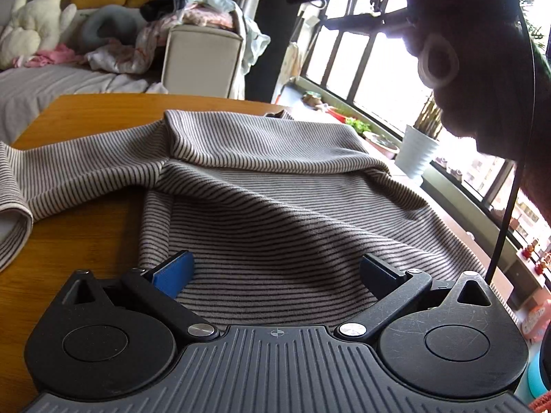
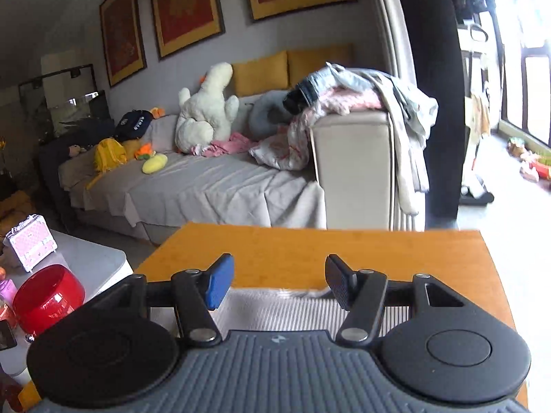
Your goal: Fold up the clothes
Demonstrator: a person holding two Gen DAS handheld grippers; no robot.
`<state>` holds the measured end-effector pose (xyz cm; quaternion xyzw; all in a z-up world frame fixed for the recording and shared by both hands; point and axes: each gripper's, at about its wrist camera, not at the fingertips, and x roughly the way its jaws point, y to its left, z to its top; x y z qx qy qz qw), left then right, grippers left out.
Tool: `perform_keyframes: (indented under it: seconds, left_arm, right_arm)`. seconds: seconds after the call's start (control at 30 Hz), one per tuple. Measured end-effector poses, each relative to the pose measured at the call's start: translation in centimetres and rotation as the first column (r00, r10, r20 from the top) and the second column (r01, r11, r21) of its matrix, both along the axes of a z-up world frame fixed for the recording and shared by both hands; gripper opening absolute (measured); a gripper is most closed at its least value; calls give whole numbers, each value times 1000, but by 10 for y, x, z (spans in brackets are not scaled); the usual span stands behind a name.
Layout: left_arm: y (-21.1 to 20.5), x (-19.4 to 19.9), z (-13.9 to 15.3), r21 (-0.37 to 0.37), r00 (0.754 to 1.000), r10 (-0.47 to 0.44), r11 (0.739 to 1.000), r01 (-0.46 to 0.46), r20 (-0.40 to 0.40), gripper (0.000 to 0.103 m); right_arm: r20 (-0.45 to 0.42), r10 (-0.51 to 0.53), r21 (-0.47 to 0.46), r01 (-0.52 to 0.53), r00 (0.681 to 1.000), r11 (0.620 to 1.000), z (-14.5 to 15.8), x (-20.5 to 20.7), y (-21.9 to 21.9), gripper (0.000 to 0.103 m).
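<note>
A grey-and-black striped garment (image 1: 261, 186) lies spread on the wooden table (image 1: 103, 113), partly folded over, with a sleeve (image 1: 20, 186) running off to the left. My left gripper (image 1: 275, 272) is open, its fingers (image 1: 174, 273) low over the garment's near edge, cloth between them but not pinched. In the right wrist view my right gripper (image 2: 279, 284) is open just above a strip of the striped garment (image 2: 275, 309) at the table's (image 2: 310, 251) near side.
A sofa (image 2: 193, 186) with plush toys and a heap of clothes (image 2: 344, 99) stands behind the table. A red bowl (image 2: 48, 297) and a pink case (image 2: 31, 246) sit on a side table at left. Window sill with plant pots (image 1: 416, 151) at right.
</note>
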<state>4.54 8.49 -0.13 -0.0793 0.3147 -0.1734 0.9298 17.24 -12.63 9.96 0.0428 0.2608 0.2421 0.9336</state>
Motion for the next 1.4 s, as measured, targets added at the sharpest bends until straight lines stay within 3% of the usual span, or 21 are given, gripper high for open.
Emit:
perform_keyframes:
  seconds: [0.17, 0.23, 0.3, 0.4, 0.5, 0.63, 0.7, 0.83, 0.93, 1.0, 1.07, 1.1, 1.17, 1.27, 1.4]
  left_arm:
    - [-1, -1, -1, 15, 1000, -4, 1000, 4, -1, 103]
    - [-2, -1, -1, 22, 1000, -7, 1000, 7, -3, 103]
    - [-3, -1, 0, 30, 1000, -11, 999, 12, -5, 103]
    - [0, -5, 3, 59, 1000, -19, 998, 19, -8, 103]
    - [9, -24, 11, 164, 998, -4, 986, -6, 60, 103]
    - [39, -48, 22, 318, 979, 111, 934, -162, 172, 103]
    - [60, -51, 25, 357, 962, 188, 900, -249, 196, 103]
    - [98, -42, 25, 434, 931, 307, 824, -364, 198, 101]
    - [114, -32, 22, 482, 927, 327, 791, -376, 187, 91]
    - [120, -23, 19, 486, 927, 338, 791, -373, 161, 75]
    - [130, -16, 19, 462, 926, 355, 806, -371, 126, 43]
    - [133, -14, 20, 448, 925, 360, 812, -374, 120, 41]
    - [140, -16, 26, 422, 922, 364, 821, -384, 131, 25]
    - [150, -22, 37, 355, 919, 373, 848, -394, 129, 17]
    - [164, -33, 49, 243, 916, 388, 883, -402, 104, 14]
  right_arm:
    - [-197, -143, -14, 143, 970, 990, -75, 9, -41, 58]
    - [-155, -115, 42, 123, 981, 992, -86, -1, -54, 57]
    - [-126, -102, 17, 105, 987, 994, -86, -7, -50, 59]
    - [-93, -88, -34, 85, 992, 996, -85, -13, -40, 72]
    - [-87, -71, -43, 68, 994, 997, -83, -14, -38, 76]
    - [-97, -68, 2, 68, 993, 998, -84, -12, -45, 76]
    - [-90, -70, 0, 71, 993, 998, -84, -13, -44, 76]
    - [-80, -76, -28, 74, 994, 997, -83, -14, -39, 77]
    - [-32, -93, -102, 90, 995, 991, -78, -21, -27, 77]
    - [9, -48, -155, 49, 999, 987, -70, -34, -10, 77]
    - [23, 42, -137, -39, 999, 990, -59, -51, 8, 77]
    - [23, 91, -113, -88, 996, 990, -53, -59, 18, 77]
    - [22, 185, -73, -183, 982, 980, -42, -73, 41, 77]
    - [14, 308, -25, -307, 951, 951, -31, -87, 80, 76]
    - [-51, 437, 102, -431, 898, 897, -23, -91, 127, 52]
